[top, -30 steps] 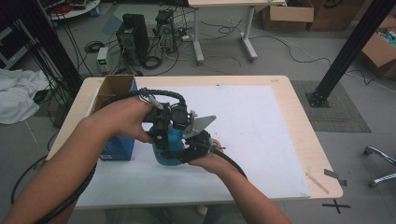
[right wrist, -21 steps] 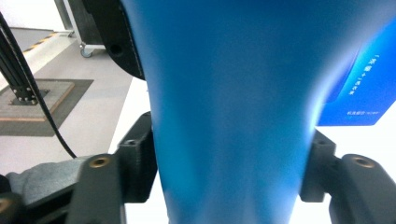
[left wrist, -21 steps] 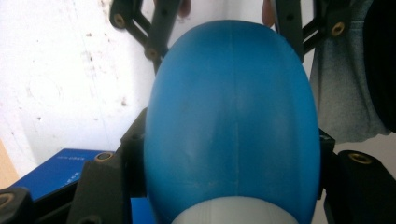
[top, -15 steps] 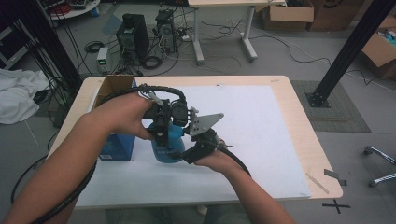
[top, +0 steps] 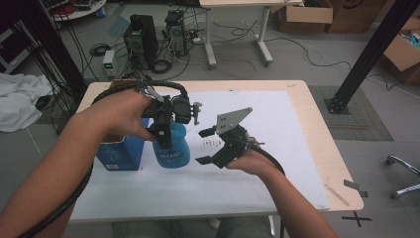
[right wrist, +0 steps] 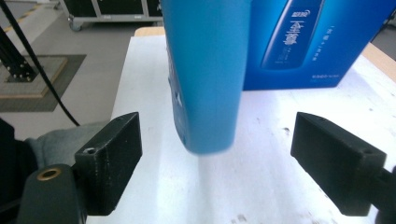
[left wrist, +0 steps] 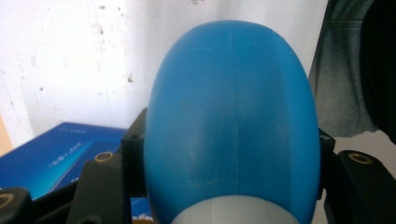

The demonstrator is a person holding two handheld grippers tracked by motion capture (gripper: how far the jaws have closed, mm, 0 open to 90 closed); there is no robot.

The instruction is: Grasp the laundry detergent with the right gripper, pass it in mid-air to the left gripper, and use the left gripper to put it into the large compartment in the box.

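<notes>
A blue box (top: 119, 153) stands at the left of the table (top: 317, 144), on a white sheet (top: 282, 129). On the floor beyond: a computer tower (top: 140, 37), cables (top: 237, 34), cardboard boxes (top: 304, 15), white cloth (top: 20, 101) at left, a black post (top: 366, 54)

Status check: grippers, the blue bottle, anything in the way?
Left gripper shut on blue bottle, lifted off table. Right gripper jaws just opened, apart from the bottle. Blue box close beside.
</notes>
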